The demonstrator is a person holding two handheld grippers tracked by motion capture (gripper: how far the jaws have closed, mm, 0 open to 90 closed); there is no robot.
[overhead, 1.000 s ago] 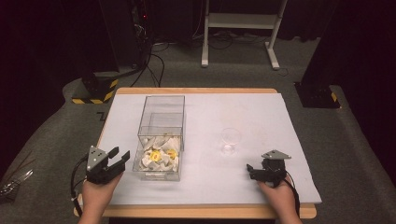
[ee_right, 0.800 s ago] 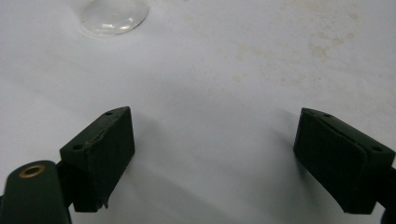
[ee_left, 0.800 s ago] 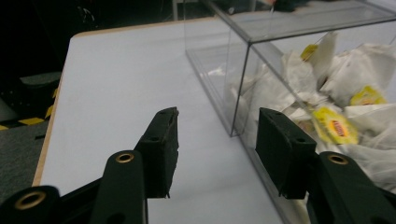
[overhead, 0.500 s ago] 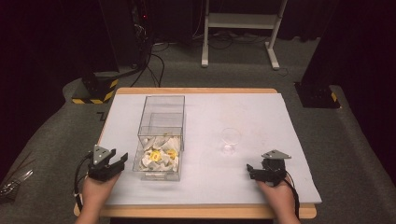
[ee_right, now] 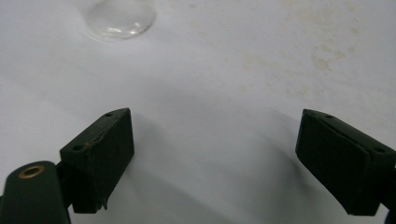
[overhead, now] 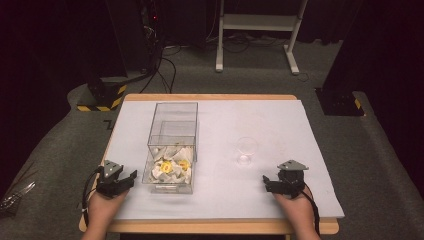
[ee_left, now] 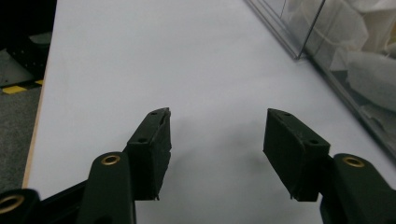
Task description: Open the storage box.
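Left gripper [overhead: 131, 176] low beside clear box [overhead: 172, 145], fingers [ee_left: 152, 140] just been opening, nothing between. Right gripper [overhead: 266, 182] low on counter [overhead: 280, 125], fingers wide, empty. Glass [overhead: 246, 150] just ahead.

Our left gripper [overhead: 121, 179] held low, fingers [ee_left: 150, 144] just been opening with nothing between them, our right gripper [overhead: 275, 183] level, its fingers [ee_right: 100, 149] spread wide, empty

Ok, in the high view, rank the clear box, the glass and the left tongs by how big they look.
1. Clear box, by far the largest.
2. Left tongs and glass look about alike; the tongs sit nearer the camera, so I won't rank them.
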